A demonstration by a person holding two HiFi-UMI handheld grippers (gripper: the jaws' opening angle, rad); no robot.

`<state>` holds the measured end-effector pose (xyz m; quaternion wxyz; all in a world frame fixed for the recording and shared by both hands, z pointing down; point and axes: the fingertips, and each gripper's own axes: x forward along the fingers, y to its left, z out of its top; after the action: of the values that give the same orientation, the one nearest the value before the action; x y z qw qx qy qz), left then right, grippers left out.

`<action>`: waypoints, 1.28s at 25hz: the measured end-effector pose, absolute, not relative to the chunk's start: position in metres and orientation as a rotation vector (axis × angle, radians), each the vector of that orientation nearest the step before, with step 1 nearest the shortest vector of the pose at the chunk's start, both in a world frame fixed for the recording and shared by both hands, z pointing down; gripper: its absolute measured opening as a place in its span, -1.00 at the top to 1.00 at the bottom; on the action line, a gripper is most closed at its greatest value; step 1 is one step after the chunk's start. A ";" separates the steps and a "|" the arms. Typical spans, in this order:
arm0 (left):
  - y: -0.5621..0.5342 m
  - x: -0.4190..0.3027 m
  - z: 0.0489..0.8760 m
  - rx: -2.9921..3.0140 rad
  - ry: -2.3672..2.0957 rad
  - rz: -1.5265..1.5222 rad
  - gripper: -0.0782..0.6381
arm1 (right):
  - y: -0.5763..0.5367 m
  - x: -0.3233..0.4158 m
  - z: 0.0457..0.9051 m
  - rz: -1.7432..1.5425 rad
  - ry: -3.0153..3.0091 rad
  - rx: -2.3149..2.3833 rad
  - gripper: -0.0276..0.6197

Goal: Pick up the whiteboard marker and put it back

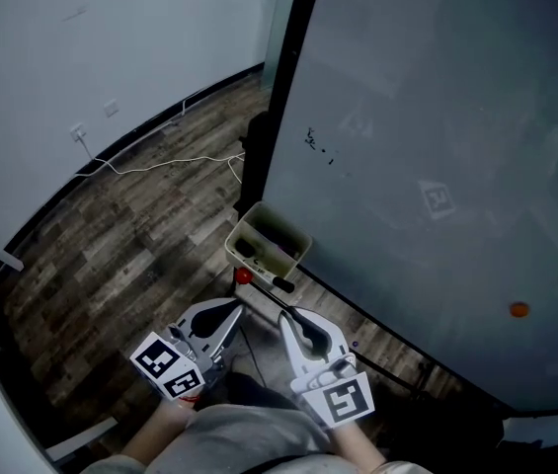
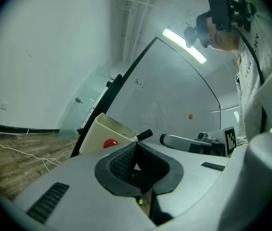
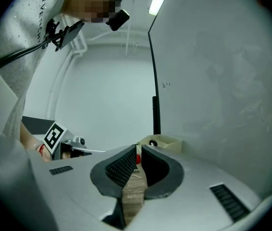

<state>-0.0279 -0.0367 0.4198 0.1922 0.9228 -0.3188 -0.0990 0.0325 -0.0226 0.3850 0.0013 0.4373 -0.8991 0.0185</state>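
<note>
A whiteboard marker point(image 1: 280, 285) with a white body and a black cap point(image 2: 144, 135) lies at the near edge of the cream tray point(image 1: 269, 237) fixed under the whiteboard point(image 1: 427, 146). A small red round thing point(image 1: 243, 276) sits just left of it. My left gripper point(image 1: 236, 307) hangs a little below the red thing, jaws together and nothing between them. My right gripper point(image 1: 284, 313) is beside it, just below the marker, shut and empty. Through the right gripper's jaws point(image 3: 138, 146) I see the red thing point(image 3: 137, 159) and the tray point(image 3: 167, 143); the marker is hidden there.
The whiteboard's black frame point(image 1: 283, 77) runs up from the tray. An orange magnet point(image 1: 519, 310) and small ink marks point(image 1: 313, 141) are on the board. A white cable point(image 1: 160, 166) trails over the wooden floor by the wall on the left.
</note>
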 end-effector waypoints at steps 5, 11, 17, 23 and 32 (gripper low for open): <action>-0.046 -0.022 0.421 2.590 -0.886 -0.273 0.74 | -0.036 0.042 0.383 0.059 -2.816 1.390 0.84; -0.054 -0.013 0.419 2.615 -0.864 -0.270 0.74 | -0.048 0.044 0.389 0.105 -2.818 1.376 0.59; -0.061 -0.007 0.423 2.613 -0.855 -0.255 0.74 | -0.061 0.039 0.393 0.138 -2.847 1.342 0.53; -0.067 -0.007 0.424 2.621 -0.866 -0.243 0.74 | -0.068 0.034 0.396 0.158 -2.878 1.300 0.53; -0.064 -0.004 0.429 2.600 -0.876 -0.227 0.74 | -0.069 0.034 0.395 0.152 -2.909 1.303 0.53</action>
<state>-0.0040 -0.0641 0.4293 0.1932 0.9266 -0.3122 -0.0810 0.0339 -0.0686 0.3952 -0.0247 0.4082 -0.9113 0.0478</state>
